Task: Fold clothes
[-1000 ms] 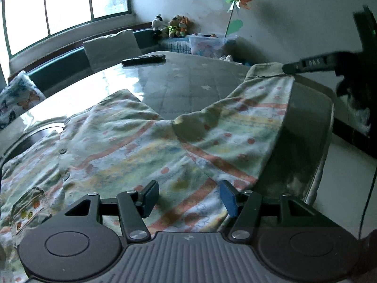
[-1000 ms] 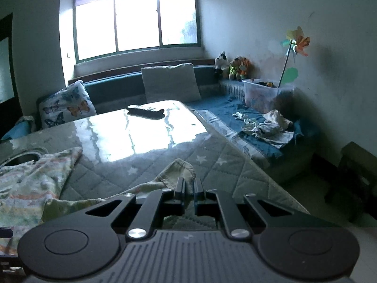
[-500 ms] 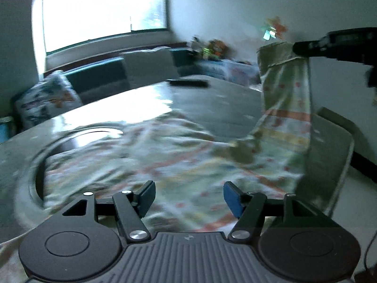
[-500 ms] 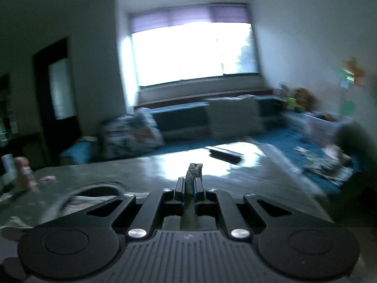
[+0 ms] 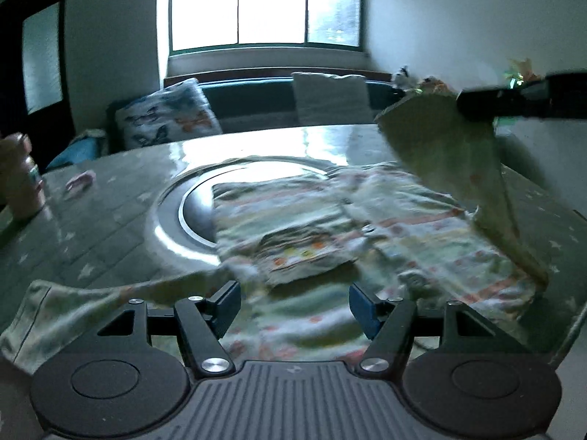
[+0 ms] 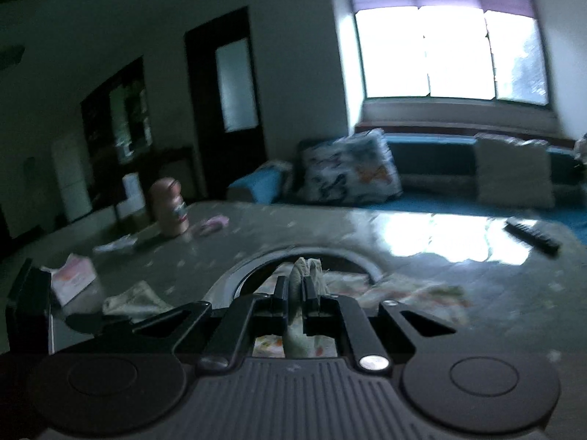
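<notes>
A pale patterned garment [image 5: 330, 220] with orange stripes lies spread on the table, partly over a round metal ring [image 5: 172, 216]. My left gripper [image 5: 295, 304] is open and empty, just above the garment's near edge. My right gripper [image 6: 295, 293] is shut on a corner of the garment [image 6: 310, 269]. In the left wrist view it shows at the upper right [image 5: 466, 104], holding that corner lifted above the table, the cloth hanging in a fold [image 5: 458, 161].
A pink bottle [image 6: 170, 207], a small pink item [image 6: 212, 225] and a tissue pack [image 6: 73, 278] sit at the table's left. A remote [image 6: 532, 236] lies at the far right. A sofa with cushions [image 5: 165, 117] runs under the window.
My right gripper has carried the garment corner up and leftward across the table, folding the cloth over. Both views have swung left toward the window and door. The left gripper stays open.
</notes>
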Motion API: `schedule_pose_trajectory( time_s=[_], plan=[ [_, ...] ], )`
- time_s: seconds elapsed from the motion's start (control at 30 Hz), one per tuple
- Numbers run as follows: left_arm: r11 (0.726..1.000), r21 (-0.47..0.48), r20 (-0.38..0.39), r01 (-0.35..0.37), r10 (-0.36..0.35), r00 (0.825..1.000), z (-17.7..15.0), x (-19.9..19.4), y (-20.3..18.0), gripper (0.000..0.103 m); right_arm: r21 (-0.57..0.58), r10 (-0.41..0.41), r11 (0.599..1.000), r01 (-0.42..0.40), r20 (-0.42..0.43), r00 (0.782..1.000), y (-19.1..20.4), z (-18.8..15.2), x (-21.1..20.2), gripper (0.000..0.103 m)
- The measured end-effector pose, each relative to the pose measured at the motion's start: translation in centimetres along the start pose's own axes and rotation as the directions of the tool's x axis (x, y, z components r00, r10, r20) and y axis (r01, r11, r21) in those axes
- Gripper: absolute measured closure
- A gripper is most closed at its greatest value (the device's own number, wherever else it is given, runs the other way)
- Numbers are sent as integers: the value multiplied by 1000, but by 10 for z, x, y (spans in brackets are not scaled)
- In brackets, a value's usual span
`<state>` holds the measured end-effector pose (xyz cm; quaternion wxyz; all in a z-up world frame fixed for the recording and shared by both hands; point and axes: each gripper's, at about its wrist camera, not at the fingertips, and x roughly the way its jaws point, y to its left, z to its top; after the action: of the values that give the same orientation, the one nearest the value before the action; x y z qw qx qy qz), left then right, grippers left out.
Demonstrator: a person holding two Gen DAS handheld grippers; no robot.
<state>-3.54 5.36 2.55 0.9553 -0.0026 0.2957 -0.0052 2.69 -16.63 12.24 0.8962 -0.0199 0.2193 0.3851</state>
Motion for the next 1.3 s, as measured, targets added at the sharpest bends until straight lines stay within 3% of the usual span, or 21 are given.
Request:
schedule_pose_trajectory(
  time_s=[0.3,0.4,0.57,0.77,0.87,1.07,1.13,1.3],
  plan=[
    [998,-39,9,-44,44,999,0,-6,15,35,-39,124,991,-129,-123,985,36,-31,25,91],
    [998,-45,17,-51,52,999,3,-7,19,35,-23,129,991,-133,-138,982,29,-37,17,81],
    [999,-40,25,-30,31,999,8,-5,14,35,5,26,1000,-26,-185,982,-1,-62,0,81],
    [999,-2,16,35,-35,999,13,6,-8,36,96,-134,982,162,-249,959,-51,-98,-16,81],
    [998,17,7,61,-61,998,16,12,-18,37,117,-172,971,208,-264,949,-69,-110,-22,82],
    [994,39,-2,101,-101,995,20,22,-30,44,114,-206,965,236,-229,952,-84,-100,-27,82],
    [993,38,-8,114,-114,993,21,26,-33,54,102,-195,970,220,-214,957,-83,-94,-16,82],
    [990,33,-28,138,-138,990,21,36,-35,67,85,-171,978,192,-206,964,-87,-85,14,82]
  ],
)
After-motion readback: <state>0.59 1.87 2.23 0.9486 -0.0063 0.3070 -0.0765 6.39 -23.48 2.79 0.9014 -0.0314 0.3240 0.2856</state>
